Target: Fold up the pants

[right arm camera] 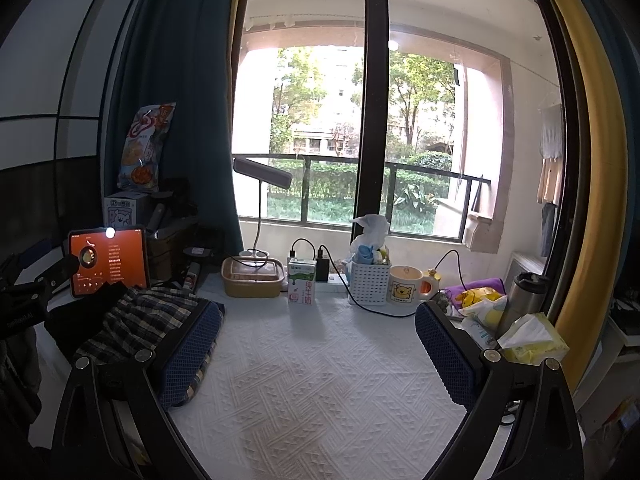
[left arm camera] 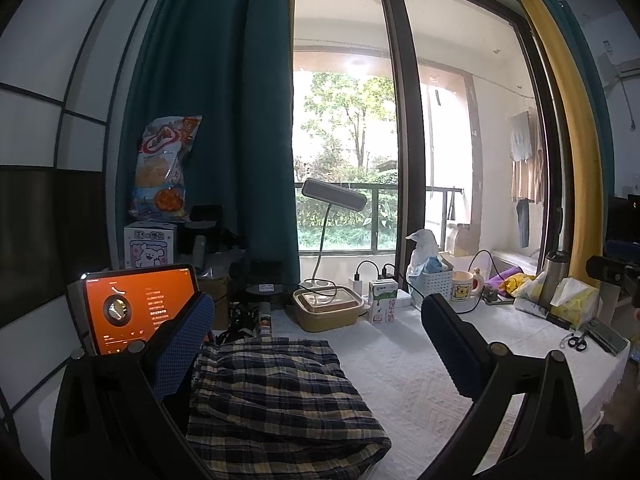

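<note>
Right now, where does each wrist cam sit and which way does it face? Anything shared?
Left wrist: on the left gripper, low over the table, facing the window; own open fingers frame the folded plaid pants.
Right wrist: on the right gripper, further right, facing the same window; own open fingers over bare tablecloth, pants at its left.
Shared: pants, milk carton, bear mug, orange-screen tablet.

One pair of plaid pants (left arm camera: 276, 396) lies on the counter (left arm camera: 420, 392). Behind stand one tablet (left arm camera: 136, 308), one milk carton (left arm camera: 382, 300), one mug (left arm camera: 466, 286), one lamp (left arm camera: 334, 196) and one basket (left arm camera: 434, 280). One pair of scissors (left arm camera: 576, 342) too.
</note>
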A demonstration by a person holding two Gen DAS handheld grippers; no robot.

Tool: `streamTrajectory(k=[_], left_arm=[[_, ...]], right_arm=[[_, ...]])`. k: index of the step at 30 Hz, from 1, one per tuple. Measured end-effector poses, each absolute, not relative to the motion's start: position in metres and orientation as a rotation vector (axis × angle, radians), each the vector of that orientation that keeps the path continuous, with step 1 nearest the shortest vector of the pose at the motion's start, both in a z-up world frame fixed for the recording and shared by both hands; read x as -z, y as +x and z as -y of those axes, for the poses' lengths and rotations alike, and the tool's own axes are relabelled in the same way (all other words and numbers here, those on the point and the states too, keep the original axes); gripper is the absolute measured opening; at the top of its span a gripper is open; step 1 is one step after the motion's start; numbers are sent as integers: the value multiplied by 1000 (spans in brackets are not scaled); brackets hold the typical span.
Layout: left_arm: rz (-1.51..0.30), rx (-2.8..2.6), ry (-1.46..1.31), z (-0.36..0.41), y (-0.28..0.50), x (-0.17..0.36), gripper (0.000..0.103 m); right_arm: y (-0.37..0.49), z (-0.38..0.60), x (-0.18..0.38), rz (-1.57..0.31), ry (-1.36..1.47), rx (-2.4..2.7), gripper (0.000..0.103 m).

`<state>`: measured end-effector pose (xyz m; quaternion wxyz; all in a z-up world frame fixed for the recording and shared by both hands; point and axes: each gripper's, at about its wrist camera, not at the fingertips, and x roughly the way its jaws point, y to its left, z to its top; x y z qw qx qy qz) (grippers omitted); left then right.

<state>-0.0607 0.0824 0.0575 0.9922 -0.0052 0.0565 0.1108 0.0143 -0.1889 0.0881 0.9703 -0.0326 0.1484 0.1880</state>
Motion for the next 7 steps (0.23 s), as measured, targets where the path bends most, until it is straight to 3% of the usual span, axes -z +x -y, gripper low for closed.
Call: streamTrajectory(k=[7], left_arm=[[-97, -200, -17, -82, -64, -60, 102]], right_arm=[[14, 188, -89, -299, -65, -380, 99]])
